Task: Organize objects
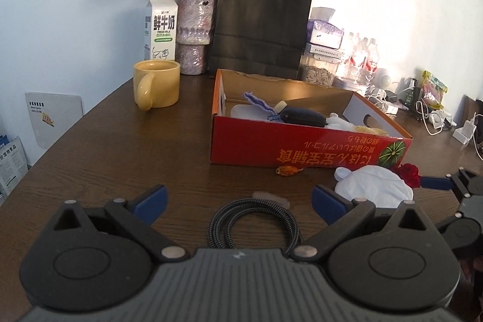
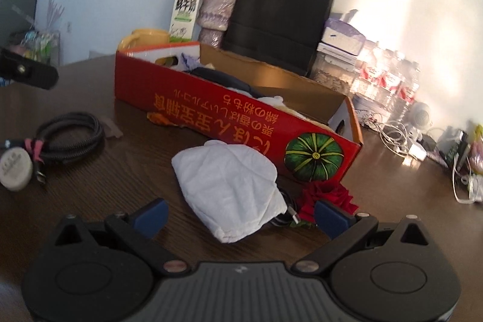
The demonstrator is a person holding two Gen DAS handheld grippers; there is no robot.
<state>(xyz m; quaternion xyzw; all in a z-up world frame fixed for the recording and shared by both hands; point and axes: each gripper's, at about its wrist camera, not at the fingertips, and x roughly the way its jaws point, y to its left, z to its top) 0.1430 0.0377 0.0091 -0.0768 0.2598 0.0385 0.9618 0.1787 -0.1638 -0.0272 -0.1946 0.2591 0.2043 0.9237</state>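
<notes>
Coiled cable (image 1: 255,224) lies dead ahead between your left gripper's (image 1: 240,201) spread, empty jaws; your right gripper (image 2: 240,215), likewise released, faces the white cloth (image 2: 232,189) slanting toward the red box (image 2: 211,122) on the surface.

On my two feeds I count: one red cardboard box (image 1: 305,148), one yellow mug (image 1: 157,83), one milk carton (image 1: 160,26), one vase (image 1: 194,32) of dried roses, one black paper bag (image 1: 262,23), one coiled braided cable (image 1: 256,224), one crumpled white cloth (image 2: 232,189), one red fabric flower (image 2: 327,196), one white round puck (image 2: 13,168), one orange candy wrapper (image 1: 288,171), one tissue pack (image 1: 324,30), and two tongs, left (image 1: 240,202) and right (image 2: 240,215). The water bottles (image 2: 389,80) are blurred; I cannot fix their number.
</notes>
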